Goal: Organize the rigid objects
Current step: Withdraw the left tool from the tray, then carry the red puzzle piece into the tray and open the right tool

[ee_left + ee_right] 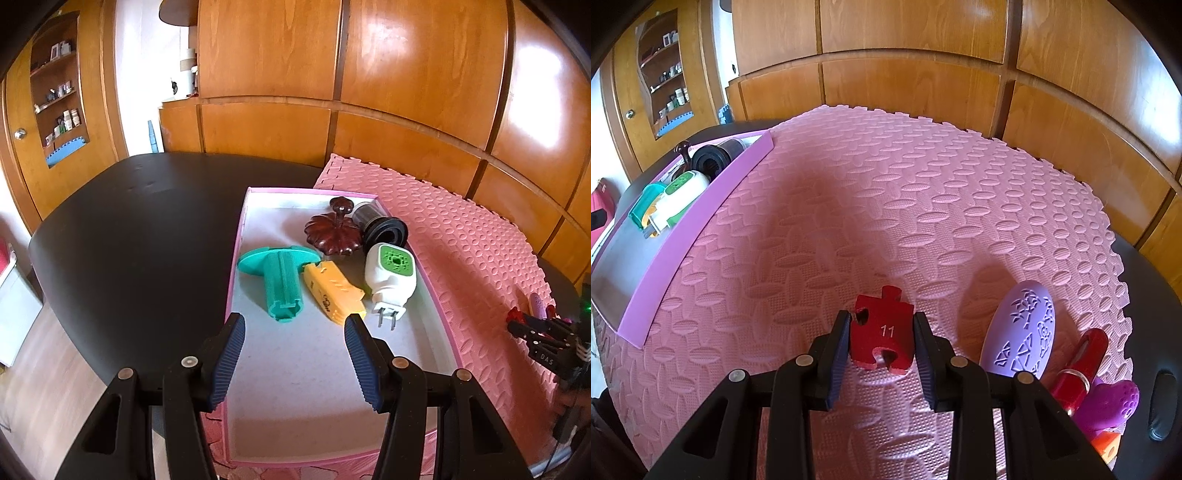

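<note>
My right gripper (882, 323) is shut on a red puzzle piece (881, 338) marked 11, held just over the pink foam mat (886, 206). In the left wrist view my left gripper (294, 325) hangs open above the near part of a pink-rimmed tray (236, 236), nothing between its fingers. In the tray lie a teal spool (279, 278), a yellow tool (332, 291), a white plug-in device with a green top (389, 275), a dark brown carved lid (332, 232) and a black-rimmed jar (384, 225). The right gripper (532, 326) shows at the right edge there.
Right of the puzzle piece on the mat lie a lilac embossed oval (1023, 328), a red lipstick-like tube (1080, 362), a purple heart shape (1112, 404) and an orange item (1106, 445). The mat and tray rest on a black table (129, 229). Wooden cabinets stand behind.
</note>
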